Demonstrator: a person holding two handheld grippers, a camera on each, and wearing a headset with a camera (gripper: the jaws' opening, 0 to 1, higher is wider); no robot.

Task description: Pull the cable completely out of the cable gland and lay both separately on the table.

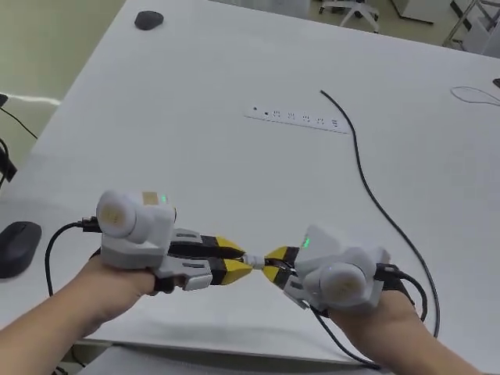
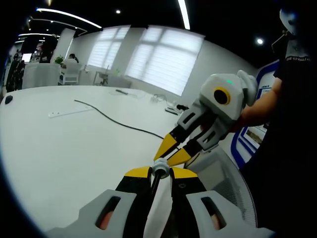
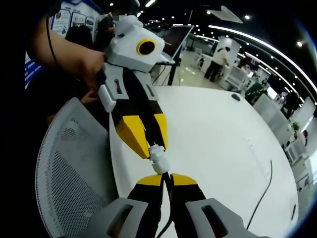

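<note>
Head view: left gripper (image 1: 244, 263) and right gripper (image 1: 271, 266) are meeting tip to tip over the near edge of the white table (image 1: 234, 164), with the white cable gland (image 1: 255, 262) sitting between them. Left gripper view: the left jaws are pinching the gland (image 2: 160, 168), and the right gripper (image 2: 166, 157) is pointing in at it. Right gripper view: the right jaws are clamping the black cable (image 3: 166, 187) just behind the gland (image 3: 158, 159), which the left gripper (image 3: 155, 151) is gripping.
</note>
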